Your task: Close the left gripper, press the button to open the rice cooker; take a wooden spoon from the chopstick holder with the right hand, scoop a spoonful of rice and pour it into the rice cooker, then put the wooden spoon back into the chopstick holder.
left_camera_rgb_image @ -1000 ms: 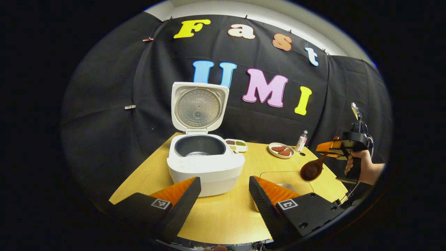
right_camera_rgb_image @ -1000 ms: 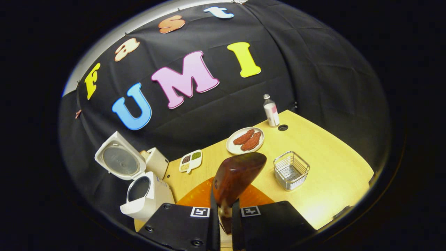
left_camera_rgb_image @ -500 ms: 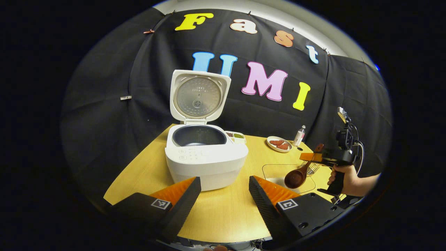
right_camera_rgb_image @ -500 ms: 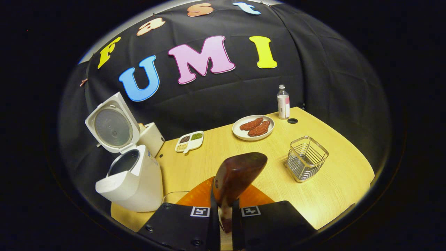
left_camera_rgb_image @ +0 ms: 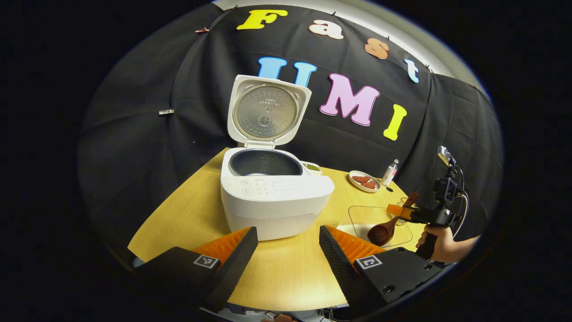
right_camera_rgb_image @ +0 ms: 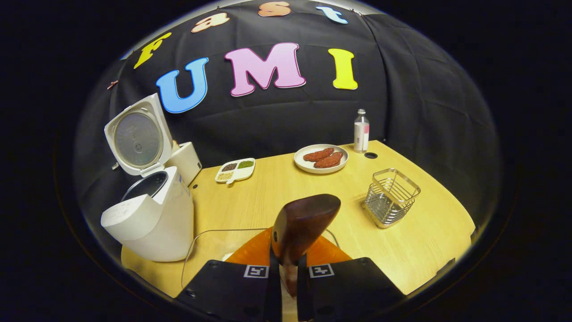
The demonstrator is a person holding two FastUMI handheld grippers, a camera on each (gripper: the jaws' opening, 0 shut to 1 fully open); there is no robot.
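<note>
L gripper [left_camera_rgb_image: 288,250]: jaws wide apart, holding nothing, poised above table [left_camera_rgb_image: 286,277] just in front of rice cooker [left_camera_rgb_image: 275,201]. Cooker lid [left_camera_rgb_image: 267,112] stands upright, pot exposed. R gripper [right_camera_rgb_image: 289,286]: fingers clamped tight on handle of wooden spoon [right_camera_rgb_image: 304,226], bowl end pointing fwd. In left gripper view, spoon bowl [left_camera_rgb_image: 380,233] sits low over clear container [left_camera_rgb_image: 380,219], w/ hand [left_camera_rgb_image: 440,243] on grip. Chopstick holder [right_camera_rgb_image: 392,197] stands on table, right of spoon, apart from it.

Spoon dropping toward the clear container

Right gripper [left_camera_rgb_image: 404,210] has lowered the wooden spoon [left_camera_rgb_image: 383,231] from above the table down over the clear container [left_camera_rgb_image: 357,219] beside the rice cooker [left_camera_rgb_image: 272,197]
</note>
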